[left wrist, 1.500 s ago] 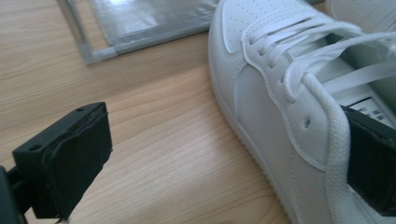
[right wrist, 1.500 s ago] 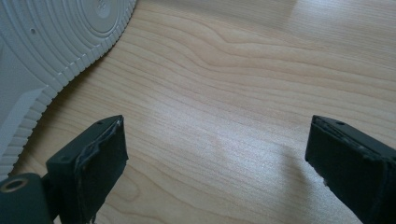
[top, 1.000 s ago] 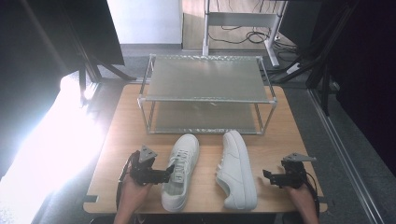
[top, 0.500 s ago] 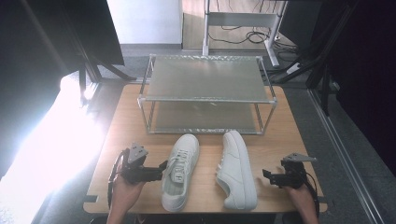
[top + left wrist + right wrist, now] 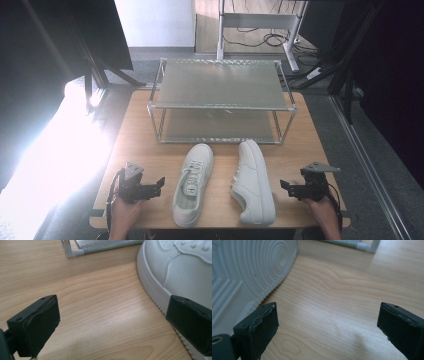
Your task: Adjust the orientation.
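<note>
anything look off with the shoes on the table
Yes: the right shoe lies tipped on its side, its ridged sole facing the right hand-held gripper, while the left shoe stands upright, laces up.

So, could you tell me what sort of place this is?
Probably a lab or workshop recording station: a wooden table with a metal two-tier rack and two white sneakers, beside a desk frame with loose cables.

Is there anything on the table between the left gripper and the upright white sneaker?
No. In the high view, bare wood separates the left gripper from the upright sneaker. The left gripper view shows empty tabletop between its open jaws, beside the sneaker's sole.
</note>
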Demonstrator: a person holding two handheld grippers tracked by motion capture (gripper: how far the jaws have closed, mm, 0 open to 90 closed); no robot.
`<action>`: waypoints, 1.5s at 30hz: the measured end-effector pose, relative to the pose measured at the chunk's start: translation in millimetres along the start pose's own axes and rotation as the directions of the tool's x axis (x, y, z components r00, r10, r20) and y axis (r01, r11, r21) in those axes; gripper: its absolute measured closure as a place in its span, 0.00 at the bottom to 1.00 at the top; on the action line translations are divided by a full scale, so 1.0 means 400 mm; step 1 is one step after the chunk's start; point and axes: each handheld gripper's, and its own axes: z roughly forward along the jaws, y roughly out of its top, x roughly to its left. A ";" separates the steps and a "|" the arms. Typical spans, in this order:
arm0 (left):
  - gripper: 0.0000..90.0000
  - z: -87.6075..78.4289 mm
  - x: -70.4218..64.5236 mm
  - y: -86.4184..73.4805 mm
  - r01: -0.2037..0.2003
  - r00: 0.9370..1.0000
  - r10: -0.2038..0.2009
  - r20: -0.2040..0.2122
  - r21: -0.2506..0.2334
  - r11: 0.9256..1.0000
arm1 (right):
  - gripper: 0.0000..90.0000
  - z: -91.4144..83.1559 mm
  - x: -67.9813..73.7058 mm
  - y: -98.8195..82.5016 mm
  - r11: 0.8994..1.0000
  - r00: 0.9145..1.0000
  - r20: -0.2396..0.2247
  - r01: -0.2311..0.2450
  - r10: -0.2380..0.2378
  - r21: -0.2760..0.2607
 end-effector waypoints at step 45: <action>0.00 0.009 0.023 -0.026 0.041 0.999 -0.038 -0.035 0.067 0.997 | 0.00 -0.020 0.155 0.116 0.992 0.991 -0.061 0.116 -0.119 -0.052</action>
